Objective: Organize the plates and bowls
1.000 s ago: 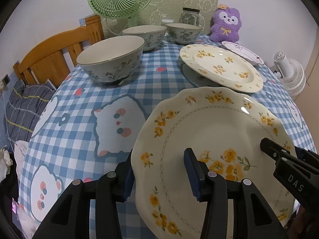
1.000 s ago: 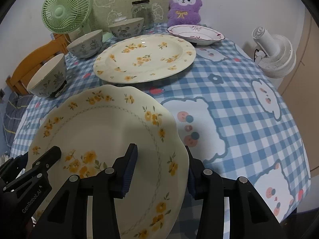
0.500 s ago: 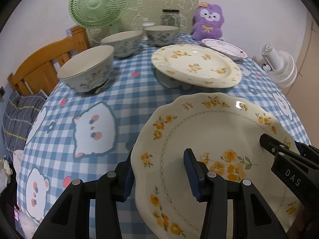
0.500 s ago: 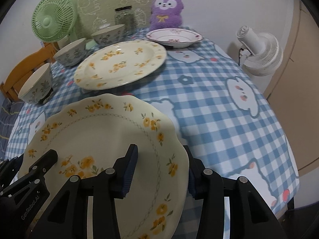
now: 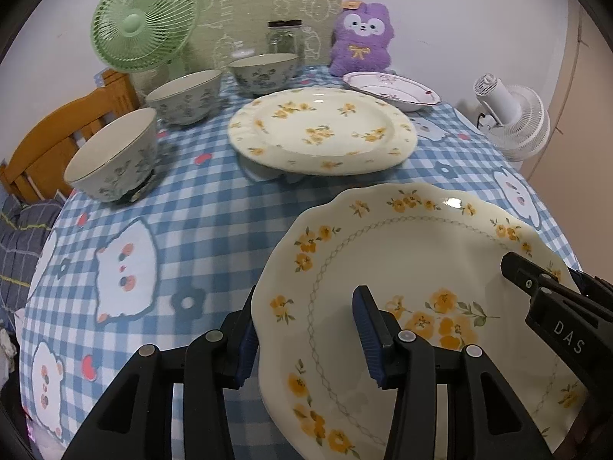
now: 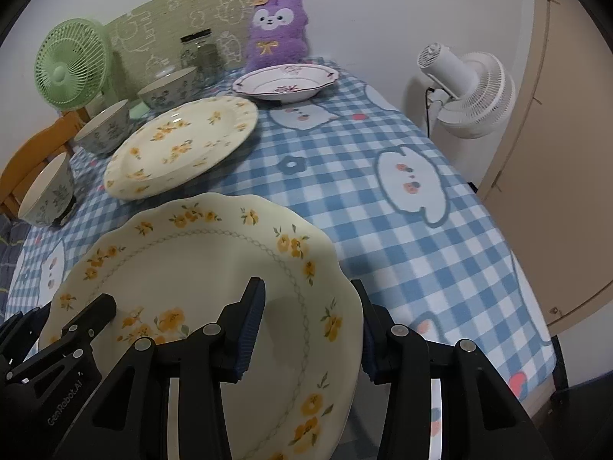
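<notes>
Left wrist: scalloped yellow-flowered plate (image 5: 413, 268)

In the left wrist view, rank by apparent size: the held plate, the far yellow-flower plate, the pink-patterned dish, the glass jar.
1. held plate, though nearness inflates it
2. far yellow-flower plate
3. pink-patterned dish
4. glass jar

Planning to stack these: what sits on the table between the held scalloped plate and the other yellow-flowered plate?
Nothing: only bare checked tablecloth separates the held scalloped plate from the yellow-flowered plate. Both wrist views show that.
</notes>
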{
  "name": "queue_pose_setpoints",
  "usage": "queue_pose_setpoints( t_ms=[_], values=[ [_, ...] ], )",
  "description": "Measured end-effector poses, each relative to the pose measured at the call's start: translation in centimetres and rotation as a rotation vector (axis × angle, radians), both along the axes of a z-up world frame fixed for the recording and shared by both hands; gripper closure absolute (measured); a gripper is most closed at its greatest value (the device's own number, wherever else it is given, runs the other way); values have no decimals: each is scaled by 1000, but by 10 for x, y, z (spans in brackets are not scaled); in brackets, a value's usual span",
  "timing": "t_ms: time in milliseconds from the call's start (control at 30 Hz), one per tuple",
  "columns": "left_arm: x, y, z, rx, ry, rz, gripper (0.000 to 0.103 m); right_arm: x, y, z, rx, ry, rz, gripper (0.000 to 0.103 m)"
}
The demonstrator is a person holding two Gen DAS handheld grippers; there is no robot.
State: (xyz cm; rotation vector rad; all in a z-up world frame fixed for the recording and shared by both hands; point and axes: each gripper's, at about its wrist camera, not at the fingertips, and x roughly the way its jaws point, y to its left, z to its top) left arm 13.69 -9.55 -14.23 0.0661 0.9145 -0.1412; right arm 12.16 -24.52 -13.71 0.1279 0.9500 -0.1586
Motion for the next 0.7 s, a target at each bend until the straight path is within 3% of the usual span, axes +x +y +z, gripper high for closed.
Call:
queue_pose_setpoints(
  t_ms=[700],
  values=[
    [30,-75,0,-35,-17,-110,57,11,-75,-2,-36,-45,-113,56]
  ],
)
